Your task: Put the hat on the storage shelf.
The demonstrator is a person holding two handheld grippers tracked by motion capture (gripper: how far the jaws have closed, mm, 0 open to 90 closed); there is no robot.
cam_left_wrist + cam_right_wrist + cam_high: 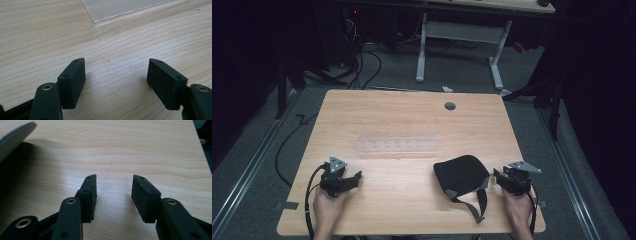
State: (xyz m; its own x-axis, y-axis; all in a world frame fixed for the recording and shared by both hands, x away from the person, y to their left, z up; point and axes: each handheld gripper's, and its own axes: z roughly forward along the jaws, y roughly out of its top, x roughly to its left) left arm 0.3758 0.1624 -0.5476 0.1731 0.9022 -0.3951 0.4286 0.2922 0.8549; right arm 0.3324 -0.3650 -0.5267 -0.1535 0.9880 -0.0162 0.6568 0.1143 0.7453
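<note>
Wooden table (412,120): left hand-held gripper (356,177) wide apart, right hand-held gripper (497,176) narrower, both empty near the front edge. Cap (460,175) lies just beside the right; clear tray (397,146) mid-table. Likely pre-grasp; next, reach the cap.

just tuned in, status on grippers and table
Left gripper open, empty. Right gripper open, beside black pouch. Clear plastic sheet mid-table, untouched.
</note>
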